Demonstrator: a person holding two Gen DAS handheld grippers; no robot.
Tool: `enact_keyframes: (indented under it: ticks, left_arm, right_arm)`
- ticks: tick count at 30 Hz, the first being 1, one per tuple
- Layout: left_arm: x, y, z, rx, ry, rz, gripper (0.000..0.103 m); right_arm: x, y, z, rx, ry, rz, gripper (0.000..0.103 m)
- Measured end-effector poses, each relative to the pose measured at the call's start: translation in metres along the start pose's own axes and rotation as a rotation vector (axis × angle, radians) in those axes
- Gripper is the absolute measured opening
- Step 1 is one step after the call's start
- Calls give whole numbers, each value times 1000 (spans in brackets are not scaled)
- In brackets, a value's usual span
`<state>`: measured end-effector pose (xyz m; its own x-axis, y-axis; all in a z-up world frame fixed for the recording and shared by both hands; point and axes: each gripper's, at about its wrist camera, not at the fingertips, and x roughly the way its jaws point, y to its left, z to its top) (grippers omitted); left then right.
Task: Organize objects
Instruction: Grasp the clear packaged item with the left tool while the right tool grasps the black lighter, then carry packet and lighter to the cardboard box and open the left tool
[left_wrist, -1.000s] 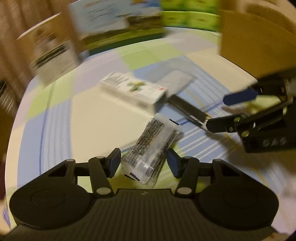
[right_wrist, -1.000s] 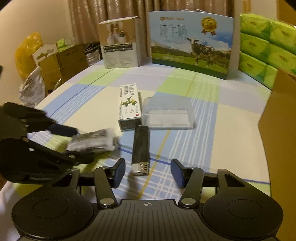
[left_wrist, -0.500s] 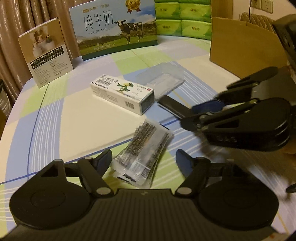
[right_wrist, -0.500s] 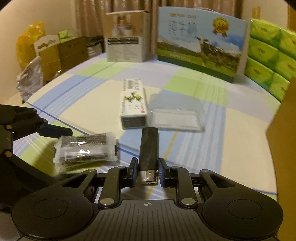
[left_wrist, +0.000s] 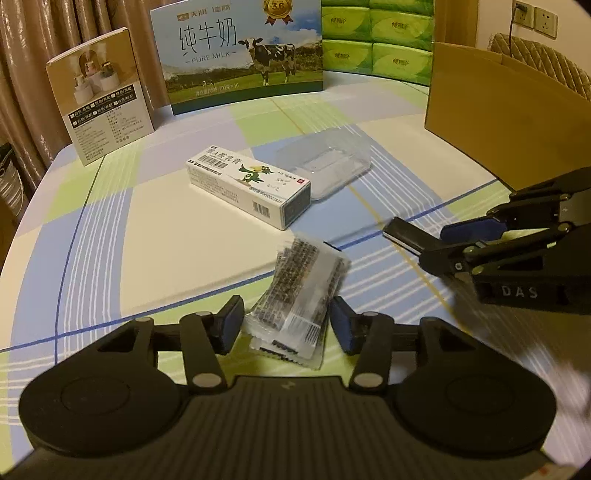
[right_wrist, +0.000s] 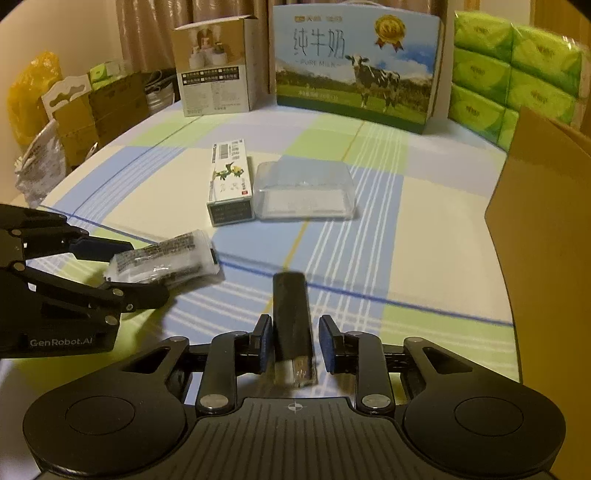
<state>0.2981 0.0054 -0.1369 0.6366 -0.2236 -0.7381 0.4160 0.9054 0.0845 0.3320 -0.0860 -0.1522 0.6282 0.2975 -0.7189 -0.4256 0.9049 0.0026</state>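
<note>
A clear plastic packet with dark print (left_wrist: 299, 291) lies on the checked tablecloth between the pads of my left gripper (left_wrist: 286, 325), which is open around it; the packet also shows in the right wrist view (right_wrist: 166, 258). A black lighter with a metal end (right_wrist: 291, 325) lies between the pads of my right gripper (right_wrist: 295, 347); small gaps show on both sides of it. The lighter's tip (left_wrist: 402, 232) sticks out of the right gripper (left_wrist: 454, 240) in the left wrist view. A white medicine box (left_wrist: 247, 184) and a clear plastic lid (left_wrist: 325, 162) lie farther back.
A milk carton case (left_wrist: 240, 51), a small product box (left_wrist: 103, 99) and green tissue packs (left_wrist: 376, 37) stand along the far edge. A brown cardboard box (left_wrist: 498, 110) stands at the right. Boxes and bags (right_wrist: 55, 110) sit beyond the table's left edge.
My left gripper closed in a little around the packet. My right gripper closed on the lighter half a second ago; now its pads stand slightly apart from it, and it has drawn back to the right.
</note>
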Motion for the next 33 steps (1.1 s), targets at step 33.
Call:
enact_keyframes:
  ticks: [33]
  left_arm:
    - [-71,-62,-27,-117,41,-2,30]
  right_arm:
    - [-92,9,-45,172,52,-3,19]
